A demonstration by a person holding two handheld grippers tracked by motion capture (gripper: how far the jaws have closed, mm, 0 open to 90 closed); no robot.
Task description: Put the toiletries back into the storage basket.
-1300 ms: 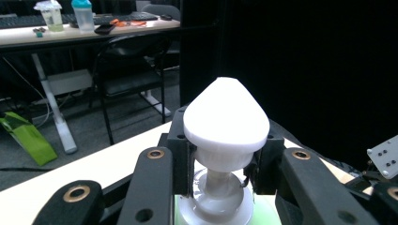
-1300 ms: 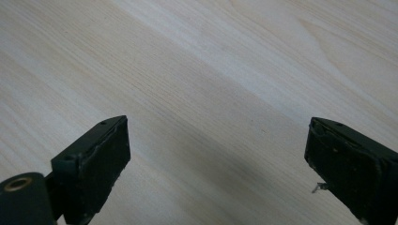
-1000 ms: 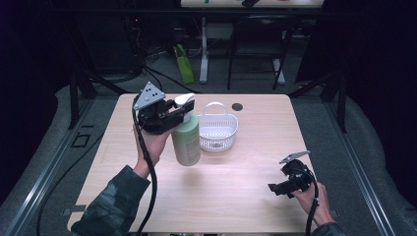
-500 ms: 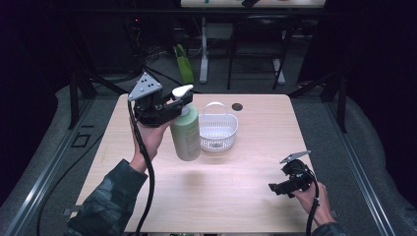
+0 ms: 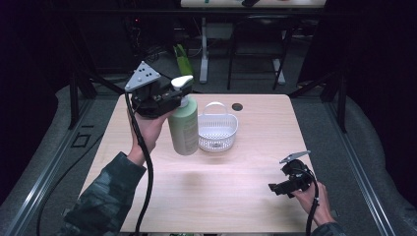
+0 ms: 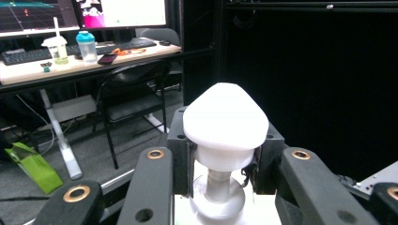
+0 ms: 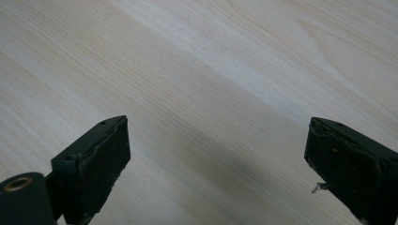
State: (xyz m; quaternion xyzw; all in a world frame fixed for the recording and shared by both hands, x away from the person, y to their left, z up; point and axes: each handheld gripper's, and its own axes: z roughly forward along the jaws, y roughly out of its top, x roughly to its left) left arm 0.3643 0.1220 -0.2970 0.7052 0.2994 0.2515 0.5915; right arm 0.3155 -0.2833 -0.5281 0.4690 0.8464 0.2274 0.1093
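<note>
since a second ago my left gripper (image 5: 173, 96) has lifted the green pump bottle (image 5: 184, 129) off the wooden table (image 5: 231, 196); it now hangs clear of the top, its base tilted slightly, at about nine o'clock from the white basket (image 5: 217, 132) and just beside it. my jaws are clamped on the bottle's neck under the white pump head (image 6: 225, 123). my right gripper (image 5: 278, 187) has stayed low at five o'clock on the table, jaws spread wide with nothing between them, bare wood beneath.
</note>
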